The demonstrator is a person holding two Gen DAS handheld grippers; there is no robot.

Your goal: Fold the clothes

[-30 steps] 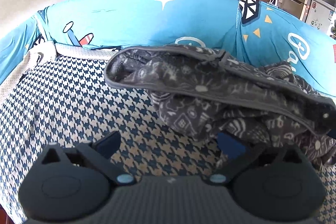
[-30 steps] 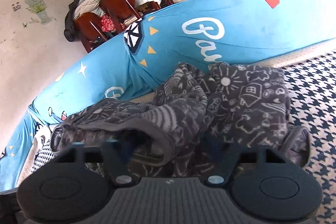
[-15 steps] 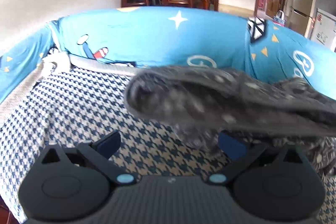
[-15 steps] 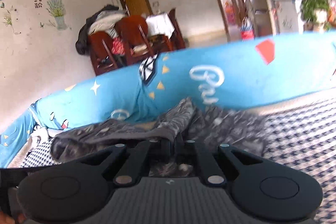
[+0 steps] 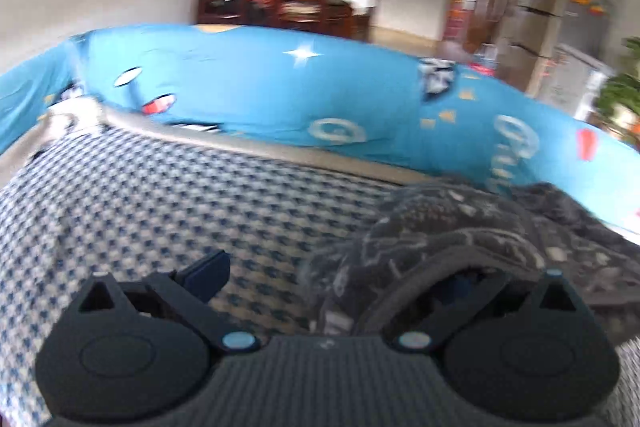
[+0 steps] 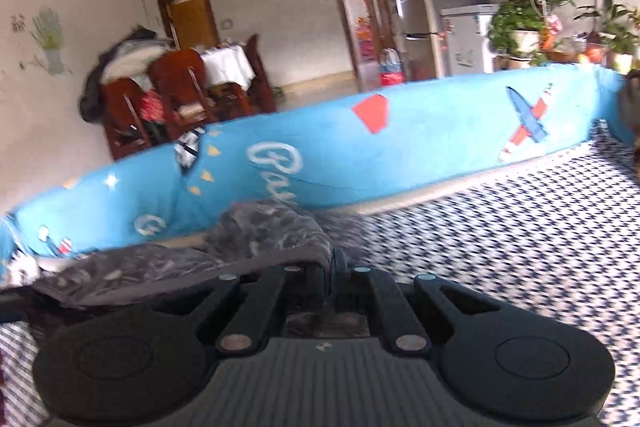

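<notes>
The right tongs (image 6: 331,269) are clamping closed on the edge of a dark grey patterned garment (image 6: 256,239), which is trailing toward nine o'clock over the houndstooth bed cover (image 6: 520,227). The left tongs (image 5: 332,275) are standing wide open, the garment (image 5: 460,239) draping over their right finger, at three o'clock.

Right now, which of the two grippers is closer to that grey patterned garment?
Right. The right gripper is clamped on the garment's edge. The left gripper stands open; the cloth drapes over one finger, ungripped.
</notes>
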